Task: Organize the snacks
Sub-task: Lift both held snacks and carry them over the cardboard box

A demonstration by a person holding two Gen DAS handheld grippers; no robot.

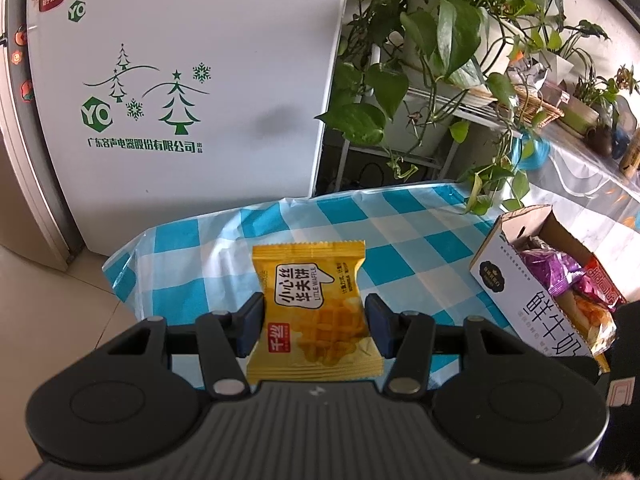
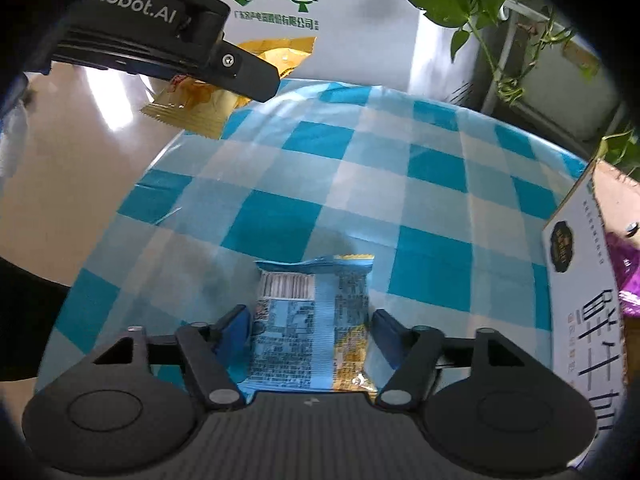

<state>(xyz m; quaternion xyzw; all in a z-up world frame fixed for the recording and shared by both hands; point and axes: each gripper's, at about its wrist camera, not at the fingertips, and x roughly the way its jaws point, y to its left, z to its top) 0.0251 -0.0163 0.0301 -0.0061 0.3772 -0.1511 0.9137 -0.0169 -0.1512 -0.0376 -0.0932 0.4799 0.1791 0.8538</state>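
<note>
Left gripper (image 1: pixel 315 326): pads clamped on both sides of a yellow waffle packet (image 1: pixel 314 314), held clear above the near left part of the blue-and-white checked tablecloth (image 1: pixel 400 224). Right gripper (image 2: pixel 310 330): jaws straddle a blue snack packet (image 2: pixel 310 320) lying printed back up near the cloth's near edge; the pads stand just beside its sides, and whether they press on it cannot be told. Cardboard box (image 1: pixel 516 292) sits at the right edge of the table, open, holding purple and red snack bags (image 1: pixel 560 272). White refrigerator (image 1: pixel 192 80) and potted vine (image 1: pixel 440 40) stand beyond the far edge
</note>
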